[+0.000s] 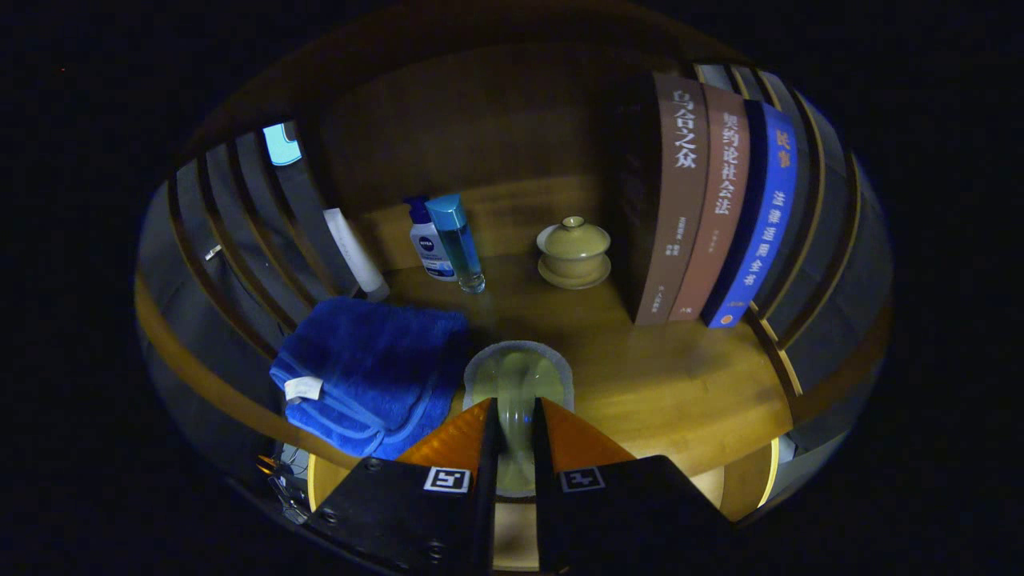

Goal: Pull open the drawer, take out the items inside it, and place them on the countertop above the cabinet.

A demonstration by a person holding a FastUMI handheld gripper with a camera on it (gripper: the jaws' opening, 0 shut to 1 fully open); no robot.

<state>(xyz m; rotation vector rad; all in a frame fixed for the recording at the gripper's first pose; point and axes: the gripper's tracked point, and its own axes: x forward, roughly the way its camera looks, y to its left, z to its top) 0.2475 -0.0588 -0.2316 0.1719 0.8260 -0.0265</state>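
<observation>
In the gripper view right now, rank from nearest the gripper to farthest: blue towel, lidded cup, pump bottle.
Gripper is shut on a pale green dish.
1. Blue towel, just left of the fingers.
2. Lidded cup, beyond, by the books.
3. Pump bottle, back left; close to the cup's rank.

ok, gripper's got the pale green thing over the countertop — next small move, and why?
Probably lower a little and open. The gripper is shut on the pale green rounded dish, both fingers pressing its near edge, held over bare wooden countertop. The folded blue towel lies close beside it, so drift slightly away from the towel before release. Whether the dish already touches the wood cannot be told.
</observation>
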